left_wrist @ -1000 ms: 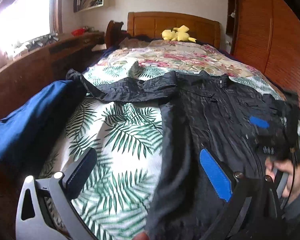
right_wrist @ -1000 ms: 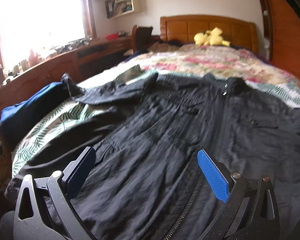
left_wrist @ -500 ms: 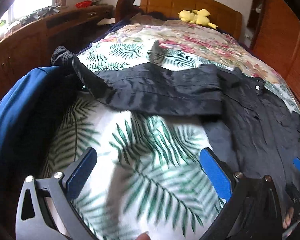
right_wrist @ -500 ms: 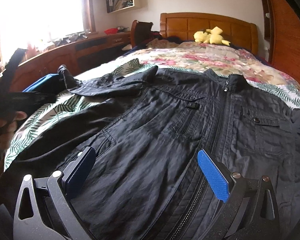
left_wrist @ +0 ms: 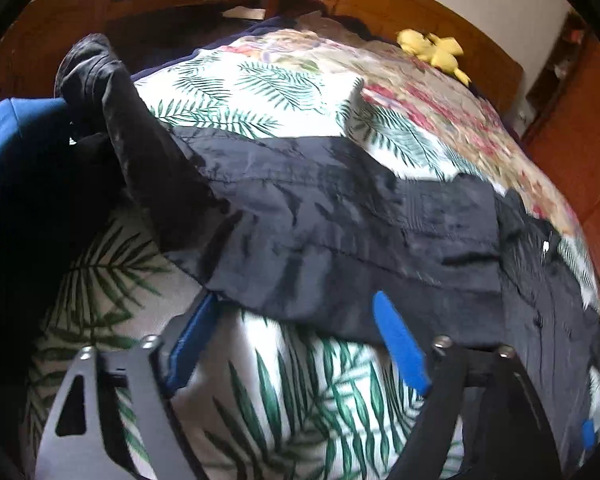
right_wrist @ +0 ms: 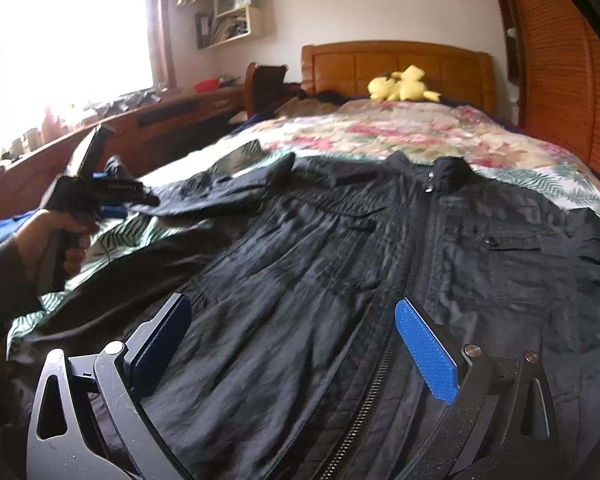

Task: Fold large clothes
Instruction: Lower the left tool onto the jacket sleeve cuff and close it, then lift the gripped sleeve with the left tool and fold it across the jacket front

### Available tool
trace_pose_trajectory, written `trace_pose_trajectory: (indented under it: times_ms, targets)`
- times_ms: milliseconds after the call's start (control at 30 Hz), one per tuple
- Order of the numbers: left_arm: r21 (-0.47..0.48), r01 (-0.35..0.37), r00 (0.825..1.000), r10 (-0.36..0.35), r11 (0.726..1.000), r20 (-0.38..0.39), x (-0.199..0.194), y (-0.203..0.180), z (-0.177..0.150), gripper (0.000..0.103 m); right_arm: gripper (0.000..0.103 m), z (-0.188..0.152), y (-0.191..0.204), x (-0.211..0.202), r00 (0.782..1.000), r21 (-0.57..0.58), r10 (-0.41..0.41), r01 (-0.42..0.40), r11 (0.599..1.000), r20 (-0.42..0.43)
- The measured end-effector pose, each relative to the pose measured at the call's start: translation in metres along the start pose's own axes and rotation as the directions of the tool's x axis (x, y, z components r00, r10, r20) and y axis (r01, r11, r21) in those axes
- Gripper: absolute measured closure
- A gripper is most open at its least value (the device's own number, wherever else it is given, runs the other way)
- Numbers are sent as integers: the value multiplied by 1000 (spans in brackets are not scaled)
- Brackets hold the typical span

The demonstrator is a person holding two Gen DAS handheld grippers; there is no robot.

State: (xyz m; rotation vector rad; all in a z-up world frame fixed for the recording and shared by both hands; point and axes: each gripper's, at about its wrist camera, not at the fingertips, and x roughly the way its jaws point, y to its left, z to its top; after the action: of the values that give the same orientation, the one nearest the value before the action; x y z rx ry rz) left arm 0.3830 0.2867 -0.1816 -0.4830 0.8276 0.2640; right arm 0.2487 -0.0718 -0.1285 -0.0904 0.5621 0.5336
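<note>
Lengthwise, jacket (right_wrist: 380, 280) lies collar (right_wrist: 448, 172) toward headboard (right_wrist: 396, 64).

The black zip-front jacket (right_wrist: 380, 280) lies face up and spread flat on the leaf-print bedspread, zipper closed up to its standing collar, chest pockets either side, fabric wrinkled, with one long sleeve (left_wrist: 320, 224) stretched straight out sideways to the bed's edge, cuff bunched there.

No readable text, label, brand or number anywhere; both views blurred.
</note>
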Motion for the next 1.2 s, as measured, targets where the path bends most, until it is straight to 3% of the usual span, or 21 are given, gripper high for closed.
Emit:
trace_pose_trajectory:
  times_ms: [67,133,333,533,700,1033,1133,1200]
  targets:
    - [-30,17,1000,-17,999,1,2,4,3,47,0,-1,-3,-4,1000,14,-8,8,1000,18]
    - [-49,26,1000,-26,998,-5,5,6,6,70,0,-1,-5,-6,1000,25,-10,10,1000,23]
    - [-22,-31,1000,31,999,-5,7,-4,12,102,0,-1,-2,-1,1000,9,-14,14,1000,3]
    - [108,-64,997,58,992,58,-20,-45,18,103,0,-1,-3,-4,1000,13,-2,2,1000,11]
    - [192,0,995,-19,981,99,-60,-101,13,103,0,4,-1,-7,999,-13,-35,35,999,-19]
    - [440,64,985,-128,896,118,-129,-206,-27,103,0,17,-35,-82,991,4,-128,128,992,36]
    - [476,65,985,-132,877,108,-135,-220,-40,103,0,25,-47,-99,990,39,-130,128,991,46]
    - [491,46,992,-98,870,80,-131,-224,-49,103,0,29,-50,-105,991,51,-126,124,991,42]
